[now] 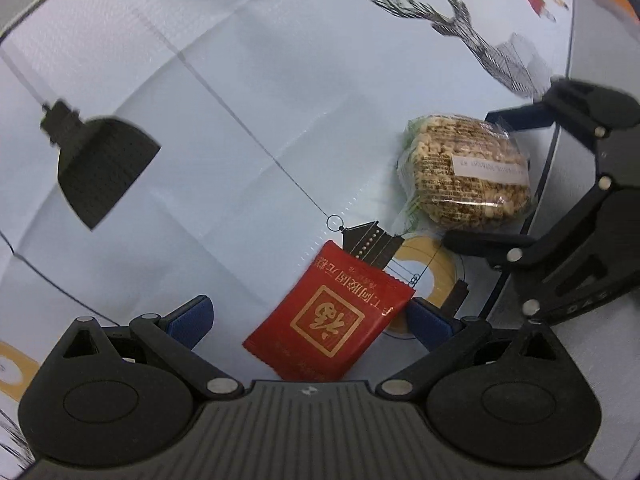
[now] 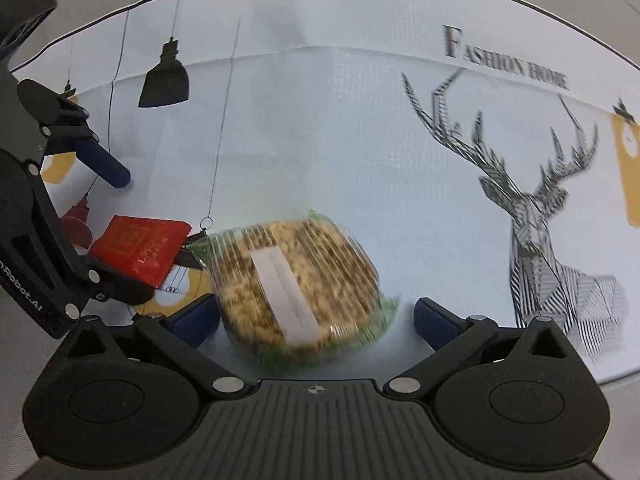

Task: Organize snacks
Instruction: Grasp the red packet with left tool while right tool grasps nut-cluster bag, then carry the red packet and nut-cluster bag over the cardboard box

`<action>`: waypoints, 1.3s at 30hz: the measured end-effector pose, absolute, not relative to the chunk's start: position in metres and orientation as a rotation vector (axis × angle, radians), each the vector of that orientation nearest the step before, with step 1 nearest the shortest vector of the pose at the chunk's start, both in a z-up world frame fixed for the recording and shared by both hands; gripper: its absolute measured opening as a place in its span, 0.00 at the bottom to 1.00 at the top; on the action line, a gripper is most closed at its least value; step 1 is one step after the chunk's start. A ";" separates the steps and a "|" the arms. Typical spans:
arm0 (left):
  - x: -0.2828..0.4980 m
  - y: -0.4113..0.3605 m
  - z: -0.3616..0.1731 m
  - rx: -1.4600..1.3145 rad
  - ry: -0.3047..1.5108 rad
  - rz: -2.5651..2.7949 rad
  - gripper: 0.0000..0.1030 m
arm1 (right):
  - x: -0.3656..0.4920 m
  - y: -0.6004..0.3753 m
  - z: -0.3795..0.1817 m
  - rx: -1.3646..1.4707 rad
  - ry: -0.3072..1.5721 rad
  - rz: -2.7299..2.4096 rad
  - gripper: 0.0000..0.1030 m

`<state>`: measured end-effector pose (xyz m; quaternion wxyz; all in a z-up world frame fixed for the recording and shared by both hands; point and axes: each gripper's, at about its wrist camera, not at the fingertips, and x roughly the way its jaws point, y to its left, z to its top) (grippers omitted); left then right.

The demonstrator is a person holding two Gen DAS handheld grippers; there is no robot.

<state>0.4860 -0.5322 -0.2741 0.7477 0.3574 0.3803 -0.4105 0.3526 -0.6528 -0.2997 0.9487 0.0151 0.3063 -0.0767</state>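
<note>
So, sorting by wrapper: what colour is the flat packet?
Red with gold print, clearest in the left wrist view.
</note>
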 end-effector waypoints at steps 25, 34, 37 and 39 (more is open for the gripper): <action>0.225 -0.333 -0.113 0.373 0.743 -0.760 0.41 | 0.111 -0.520 -0.200 0.286 0.406 -0.403 0.79; 0.094 -0.224 -0.062 0.306 0.695 -0.646 0.41 | 0.002 -0.404 -0.122 0.254 0.323 -0.309 0.79; 0.062 -0.187 -0.054 0.303 0.688 -0.590 0.41 | -0.034 -0.366 -0.105 0.239 0.313 -0.251 0.79; 0.039 -0.159 -0.052 0.302 0.682 -0.539 0.41 | -0.055 -0.341 -0.101 0.222 0.325 -0.208 0.79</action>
